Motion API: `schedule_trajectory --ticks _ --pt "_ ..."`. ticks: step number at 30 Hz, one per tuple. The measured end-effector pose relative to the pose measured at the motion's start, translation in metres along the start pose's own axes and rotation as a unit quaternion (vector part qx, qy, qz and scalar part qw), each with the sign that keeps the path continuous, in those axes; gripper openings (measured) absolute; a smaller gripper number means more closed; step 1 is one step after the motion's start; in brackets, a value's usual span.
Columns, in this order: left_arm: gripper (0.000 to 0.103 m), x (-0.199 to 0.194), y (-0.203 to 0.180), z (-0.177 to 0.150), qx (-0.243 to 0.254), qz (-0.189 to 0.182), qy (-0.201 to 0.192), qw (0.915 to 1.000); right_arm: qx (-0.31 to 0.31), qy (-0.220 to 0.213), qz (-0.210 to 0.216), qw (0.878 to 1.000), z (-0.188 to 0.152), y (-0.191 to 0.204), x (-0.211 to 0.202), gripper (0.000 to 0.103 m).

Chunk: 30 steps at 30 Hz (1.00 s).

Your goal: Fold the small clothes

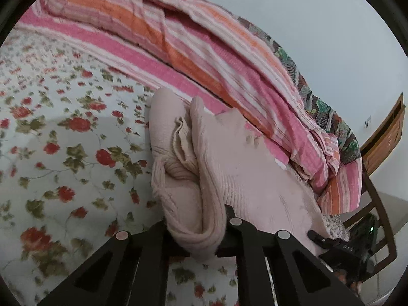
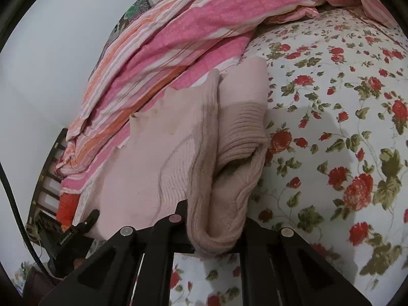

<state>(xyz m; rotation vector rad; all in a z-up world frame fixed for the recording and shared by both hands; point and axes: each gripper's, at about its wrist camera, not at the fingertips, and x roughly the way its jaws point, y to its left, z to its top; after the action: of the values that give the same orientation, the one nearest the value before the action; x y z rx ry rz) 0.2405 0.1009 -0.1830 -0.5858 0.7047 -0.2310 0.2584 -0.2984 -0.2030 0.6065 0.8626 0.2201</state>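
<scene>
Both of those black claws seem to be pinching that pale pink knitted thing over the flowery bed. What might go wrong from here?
1. The pink knit garment is bunched thick between the left gripper, so layers may slip free.
2. The right gripper pinches a similar wad; uneven pulling would likely skew the fold.
3. The striped quilt lies against the garment's far edge and might snag it.
</scene>
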Motion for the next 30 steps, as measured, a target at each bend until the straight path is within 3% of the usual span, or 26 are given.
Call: schedule_trajectory --ticks 5,11,13,15,16,19,20,21,24,30 --pt "0.01 -0.028 -0.008 -0.019 -0.001 0.01 0.015 0.9998 -0.014 0.01 0.017 1.0 -0.014 0.003 -0.035 0.008" --pt "0.01 -0.083 -0.011 -0.065 0.006 -0.011 0.035 0.9993 -0.034 0.025 0.007 0.999 -0.054 -0.007 -0.079 0.008" --pt "0.016 -0.087 -0.006 -0.075 0.004 -0.017 0.049 0.9986 -0.046 0.028 0.0 0.999 -0.07 -0.01 -0.091 0.009" --pt "0.033 -0.087 -0.002 -0.077 0.008 0.006 0.055 0.9985 -0.072 0.023 -0.019 0.997 -0.081 -0.009 -0.1 0.015" --pt "0.036 -0.088 0.0 -0.075 0.008 0.017 0.053 0.9984 -0.089 0.019 -0.028 0.995 -0.084 -0.006 -0.104 0.023" --pt "0.052 -0.098 0.007 -0.064 0.004 0.021 0.029 0.9994 -0.145 -0.024 -0.062 0.987 -0.087 0.003 -0.123 0.033" --pt "0.063 -0.1 0.008 -0.057 0.003 0.022 0.016 0.9996 -0.164 -0.043 -0.083 0.982 -0.085 0.008 -0.129 0.039" --pt "0.065 -0.1 0.008 -0.051 0.004 0.021 0.008 0.9997 -0.175 -0.057 -0.094 0.978 -0.084 0.011 -0.133 0.04" --pt "0.065 -0.084 0.0 -0.025 0.011 0.021 0.011 0.9996 -0.186 -0.08 -0.105 0.974 -0.068 0.021 -0.131 0.042" --pt "0.065 -0.026 -0.009 0.011 0.013 0.061 0.045 0.9971 -0.162 -0.058 -0.126 0.977 -0.018 0.031 -0.076 0.042"
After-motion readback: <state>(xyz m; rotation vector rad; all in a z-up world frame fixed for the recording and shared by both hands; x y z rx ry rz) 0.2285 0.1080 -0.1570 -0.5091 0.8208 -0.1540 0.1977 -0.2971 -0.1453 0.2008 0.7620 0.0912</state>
